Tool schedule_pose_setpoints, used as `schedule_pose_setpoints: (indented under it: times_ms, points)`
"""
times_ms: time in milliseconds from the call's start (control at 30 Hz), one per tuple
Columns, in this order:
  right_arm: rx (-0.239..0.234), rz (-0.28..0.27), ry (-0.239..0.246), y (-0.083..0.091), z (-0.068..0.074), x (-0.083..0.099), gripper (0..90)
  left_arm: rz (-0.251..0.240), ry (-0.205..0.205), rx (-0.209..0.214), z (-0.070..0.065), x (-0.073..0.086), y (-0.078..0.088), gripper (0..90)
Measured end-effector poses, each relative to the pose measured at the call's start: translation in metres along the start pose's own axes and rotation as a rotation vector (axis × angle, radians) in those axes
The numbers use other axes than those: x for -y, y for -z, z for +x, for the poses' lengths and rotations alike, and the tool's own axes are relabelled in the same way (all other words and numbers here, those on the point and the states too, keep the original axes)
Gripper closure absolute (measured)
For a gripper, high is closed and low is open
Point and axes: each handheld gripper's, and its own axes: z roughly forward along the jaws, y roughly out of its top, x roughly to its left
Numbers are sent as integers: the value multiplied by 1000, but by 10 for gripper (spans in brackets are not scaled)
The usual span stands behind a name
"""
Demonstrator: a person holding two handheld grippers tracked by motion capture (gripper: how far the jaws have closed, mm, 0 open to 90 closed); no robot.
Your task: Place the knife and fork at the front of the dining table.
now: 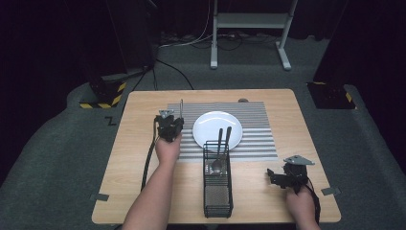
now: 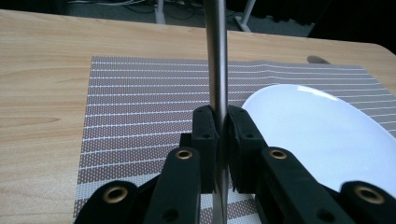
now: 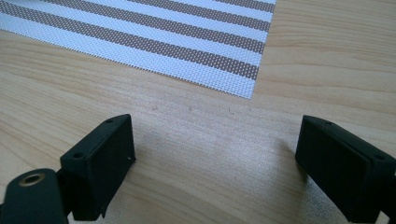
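Observation:
My left gripper (image 1: 170, 123) is shut on a slim metal utensil (image 1: 181, 107), which stands roughly upright over the left part of the striped placemat (image 1: 258, 143). In the left gripper view the steel shaft (image 2: 216, 56) runs straight up between the pads of the gripper (image 2: 222, 117), and its ends are out of frame. The white plate (image 1: 217, 128) lies just to the right of it, and its rim (image 2: 317, 126) is close beside the jaws. My right gripper (image 1: 276, 178) stands open low over bare wood at the front right; nothing is between its jaws (image 3: 215, 149).
A black wire cutlery basket (image 1: 218, 191) stands near the table's front edge, with a spoon (image 1: 218, 165) and another utensil handle leaning out toward the plate. The placemat's corner (image 3: 233, 70) lies ahead of the right gripper. A metal stand (image 1: 249, 21) is on the floor beyond.

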Motion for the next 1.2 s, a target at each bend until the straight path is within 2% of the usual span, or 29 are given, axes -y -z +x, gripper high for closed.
schedule_pose_setpoints:
  times_ms: [133,733,1200]
  points:
    - [0,0,0,0,0,0,115,15,8,-6,2,0,-4,821]
    - [-2,-1,4,0,0,0,117,61,103,-31,12,5,-22,822]
    - [-5,1,7,0,0,0,118,60,102,-56,9,9,-29,824]
